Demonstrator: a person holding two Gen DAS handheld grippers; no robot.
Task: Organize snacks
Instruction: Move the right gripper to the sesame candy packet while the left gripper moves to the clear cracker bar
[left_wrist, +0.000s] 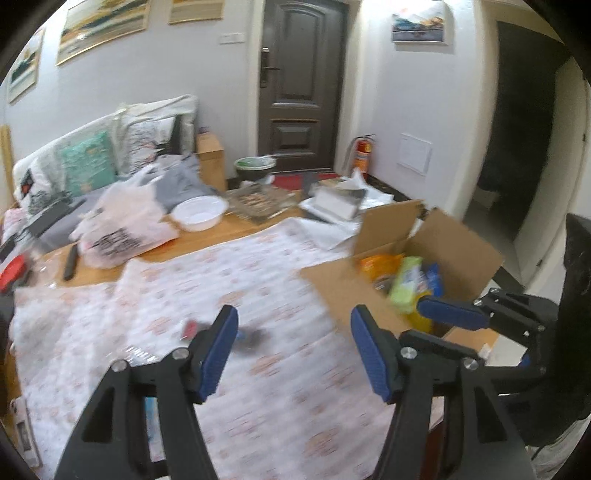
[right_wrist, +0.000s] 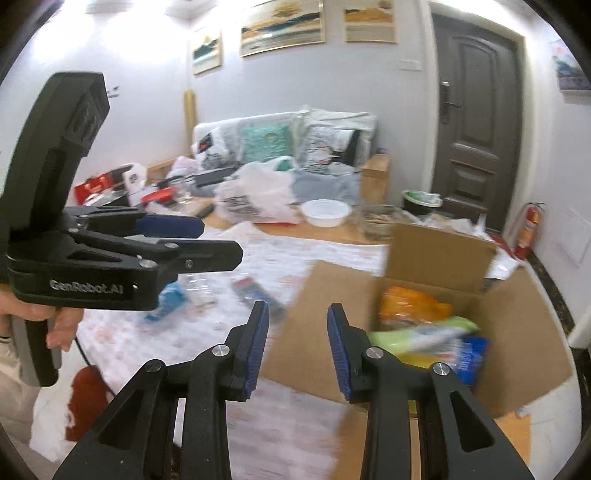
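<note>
Both grippers, left gripper (left_wrist: 293, 354) and right gripper (right_wrist: 297, 347), spread and empty beside cardboard box (right_wrist: 517, 317); next, probably fetching the dark packet (right_wrist: 258, 291).

the patterned tablecloth (left_wrist: 258, 280) lies mostly bare toward the table's middle — a small dark packet (left_wrist: 251, 338) and a red one (left_wrist: 190, 328) interrupt it; the cardboard box (right_wrist: 517, 325) blocks the right edge.
</note>
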